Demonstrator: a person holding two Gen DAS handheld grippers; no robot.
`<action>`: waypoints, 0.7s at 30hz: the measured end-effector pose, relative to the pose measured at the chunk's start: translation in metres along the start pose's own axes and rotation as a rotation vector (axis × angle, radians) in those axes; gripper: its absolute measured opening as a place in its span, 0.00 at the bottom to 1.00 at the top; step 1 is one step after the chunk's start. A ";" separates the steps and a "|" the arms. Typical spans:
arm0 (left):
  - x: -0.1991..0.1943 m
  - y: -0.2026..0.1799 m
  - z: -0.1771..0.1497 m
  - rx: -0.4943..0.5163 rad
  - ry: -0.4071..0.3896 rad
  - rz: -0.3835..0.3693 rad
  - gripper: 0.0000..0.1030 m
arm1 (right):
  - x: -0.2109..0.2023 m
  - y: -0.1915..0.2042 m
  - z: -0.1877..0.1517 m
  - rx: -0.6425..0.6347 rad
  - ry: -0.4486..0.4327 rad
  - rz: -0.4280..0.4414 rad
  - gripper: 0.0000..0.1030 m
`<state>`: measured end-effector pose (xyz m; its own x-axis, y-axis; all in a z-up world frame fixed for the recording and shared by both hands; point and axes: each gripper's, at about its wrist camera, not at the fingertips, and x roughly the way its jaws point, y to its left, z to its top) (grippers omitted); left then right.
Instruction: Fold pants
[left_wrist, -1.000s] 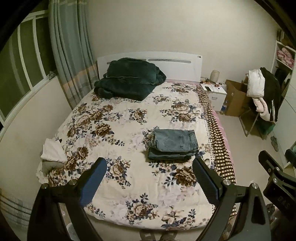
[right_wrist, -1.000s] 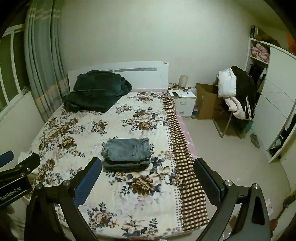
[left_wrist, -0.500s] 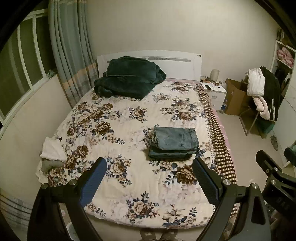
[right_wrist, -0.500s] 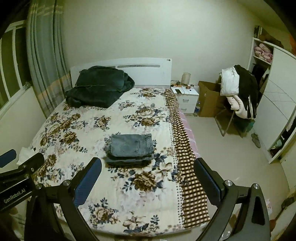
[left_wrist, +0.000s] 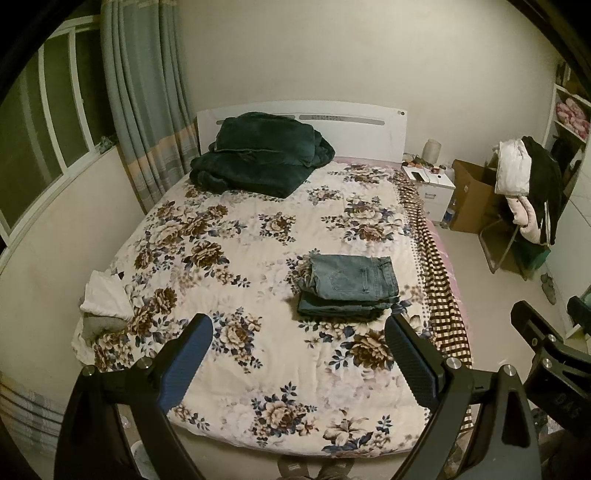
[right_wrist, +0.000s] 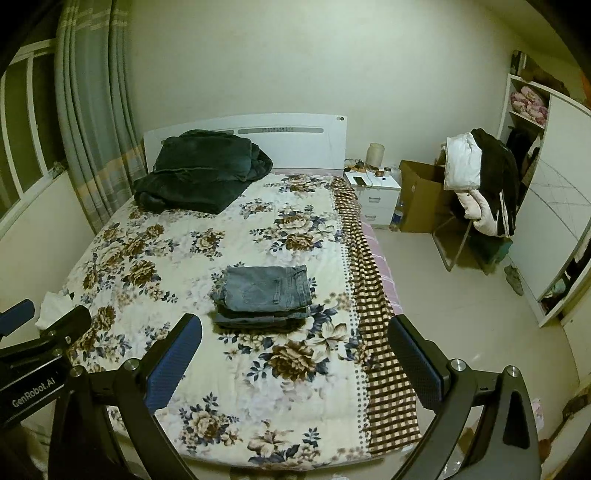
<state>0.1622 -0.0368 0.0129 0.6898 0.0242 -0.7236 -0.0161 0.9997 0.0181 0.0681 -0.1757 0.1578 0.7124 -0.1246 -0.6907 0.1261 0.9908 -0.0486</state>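
Now, change: both views sit slightly farther back from the bed (left_wrist: 236, 424) than before.
Jeans (left_wrist: 349, 288): folded, right of centre.
Left gripper (left_wrist: 299, 350): spread, empty.
Right gripper (right_wrist: 295, 349): spread, empty.
Hidden: gripper bases cut off; nightstand (right_wrist: 373, 190) clutter perhaps cables.

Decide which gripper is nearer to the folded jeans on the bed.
Right, though only slightly. The right gripper points almost straight at the folded jeans, which lie between its open fingers' lines. The left gripper is back equally far, with the jeans off toward its right finger.
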 end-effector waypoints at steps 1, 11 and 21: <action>0.000 0.000 0.000 0.001 0.001 0.000 0.92 | 0.001 -0.001 0.000 0.001 0.001 0.002 0.99; -0.002 -0.001 0.003 -0.002 -0.003 -0.007 0.92 | 0.001 -0.001 0.000 0.000 0.000 0.001 0.99; -0.003 -0.001 0.002 -0.004 -0.003 -0.006 0.92 | -0.001 0.000 -0.006 0.011 -0.001 0.001 1.00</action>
<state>0.1615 -0.0377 0.0166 0.6921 0.0180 -0.7216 -0.0148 0.9998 0.0108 0.0629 -0.1749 0.1543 0.7134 -0.1233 -0.6898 0.1326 0.9904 -0.0398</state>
